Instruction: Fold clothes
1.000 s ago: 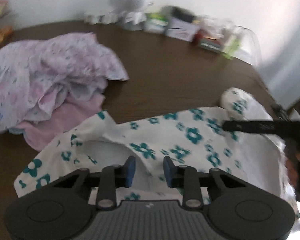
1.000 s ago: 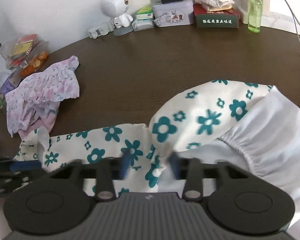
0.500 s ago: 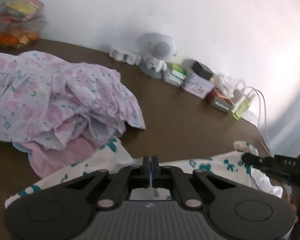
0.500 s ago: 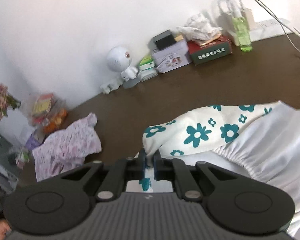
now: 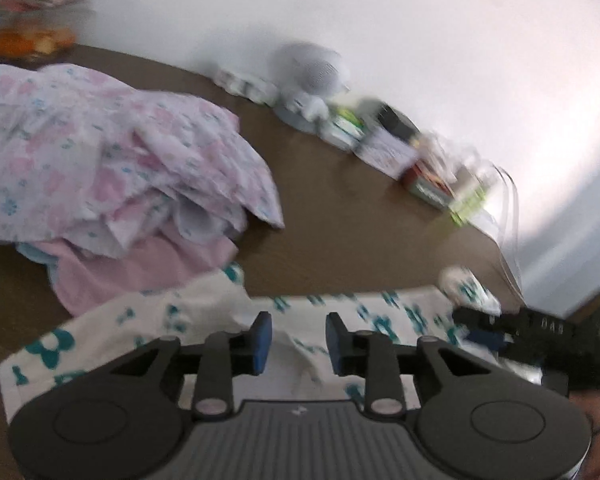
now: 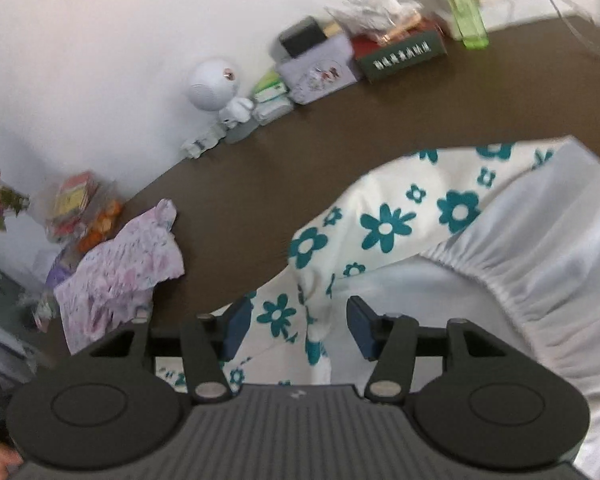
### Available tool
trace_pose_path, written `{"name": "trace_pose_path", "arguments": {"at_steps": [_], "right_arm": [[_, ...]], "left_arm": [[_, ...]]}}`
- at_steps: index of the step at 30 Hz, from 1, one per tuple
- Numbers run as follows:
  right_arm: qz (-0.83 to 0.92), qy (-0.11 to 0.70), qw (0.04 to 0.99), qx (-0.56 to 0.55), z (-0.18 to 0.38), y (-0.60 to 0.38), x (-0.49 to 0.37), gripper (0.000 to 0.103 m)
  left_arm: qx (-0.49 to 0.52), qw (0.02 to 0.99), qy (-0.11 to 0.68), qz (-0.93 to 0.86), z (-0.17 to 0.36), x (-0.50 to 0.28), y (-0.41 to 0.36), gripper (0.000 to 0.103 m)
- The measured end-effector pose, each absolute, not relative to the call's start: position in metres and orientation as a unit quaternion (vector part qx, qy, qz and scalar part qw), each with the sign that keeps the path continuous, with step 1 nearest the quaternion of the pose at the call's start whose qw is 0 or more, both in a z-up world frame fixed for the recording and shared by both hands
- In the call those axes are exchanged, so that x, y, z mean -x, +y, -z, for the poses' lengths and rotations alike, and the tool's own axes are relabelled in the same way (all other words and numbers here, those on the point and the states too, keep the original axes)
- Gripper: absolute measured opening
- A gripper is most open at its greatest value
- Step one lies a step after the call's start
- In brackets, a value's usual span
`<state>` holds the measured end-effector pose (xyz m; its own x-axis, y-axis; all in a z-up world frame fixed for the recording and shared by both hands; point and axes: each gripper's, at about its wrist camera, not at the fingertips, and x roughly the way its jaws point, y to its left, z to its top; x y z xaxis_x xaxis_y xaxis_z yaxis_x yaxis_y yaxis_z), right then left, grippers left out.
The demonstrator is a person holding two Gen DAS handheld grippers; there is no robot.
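A white garment with teal flowers (image 5: 364, 312) lies on the brown table (image 5: 340, 216) just ahead of both grippers; it also shows in the right wrist view (image 6: 400, 232), with a white elastic waistband (image 6: 500, 268) at the right. My left gripper (image 5: 298, 342) is open above the garment's near edge, cloth lying between its fingers. My right gripper (image 6: 298, 330) is open too, with a fold of the garment between its fingers. The right gripper's black fingers (image 5: 508, 328) show at the right of the left wrist view.
A heap of pink and lilac flowered clothes (image 5: 100, 168) lies at the left, also in the right wrist view (image 6: 120, 264). Along the wall stand a white round robot toy (image 6: 216, 88), small boxes (image 6: 396, 52), a green bottle (image 6: 464, 12) and snack bags (image 6: 80, 208).
Both grippers were shut on the flowered garment half a second ago and are now open. The cloth has dropped back onto the table. Both views are blurred by movement.
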<state>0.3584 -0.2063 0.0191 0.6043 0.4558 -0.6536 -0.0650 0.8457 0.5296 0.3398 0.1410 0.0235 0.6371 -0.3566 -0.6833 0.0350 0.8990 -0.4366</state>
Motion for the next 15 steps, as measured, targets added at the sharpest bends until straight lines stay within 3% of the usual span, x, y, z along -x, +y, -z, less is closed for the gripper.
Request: {"name": "trace_pose_path", "arguments": {"at_steps": [4, 5, 6, 7, 10, 12, 14, 15], "right_arm": [[-0.165, 0.421, 0.869, -0.202, -0.031, -0.201, -0.345, 0.055], [-0.166, 0.423, 0.869, -0.195, -0.032, -0.199, -0.343, 0.055], [-0.167, 0.426, 0.869, -0.190, -0.031, -0.197, -0.341, 0.055], [-0.167, 0.429, 0.868, -0.186, -0.030, -0.195, -0.340, 0.055], [-0.168, 0.438, 0.865, -0.180, -0.024, -0.191, -0.338, 0.054], [-0.170, 0.440, 0.863, -0.180, -0.020, -0.188, -0.338, 0.046], [-0.175, 0.441, 0.860, -0.185, -0.017, -0.186, -0.339, 0.020], [-0.176, 0.442, 0.859, -0.188, -0.016, -0.185, -0.339, 0.015]], "left_arm": [[0.181, 0.875, 0.433, 0.121, -0.020, -0.342, 0.129, 0.024], [0.184, 0.874, 0.433, 0.117, -0.018, -0.344, 0.128, 0.020], [0.189, 0.874, 0.432, 0.113, -0.015, -0.346, 0.128, 0.007], [0.190, 0.876, 0.431, 0.108, -0.013, -0.348, 0.127, 0.002], [0.178, 0.888, 0.415, 0.088, -0.009, -0.350, 0.126, 0.000], [0.186, 0.897, 0.392, 0.081, -0.012, -0.349, 0.131, 0.000], [0.195, 0.906, 0.368, 0.079, -0.017, -0.348, 0.138, 0.000], [0.195, 0.909, 0.358, 0.082, -0.020, -0.348, 0.140, 0.000]]}}
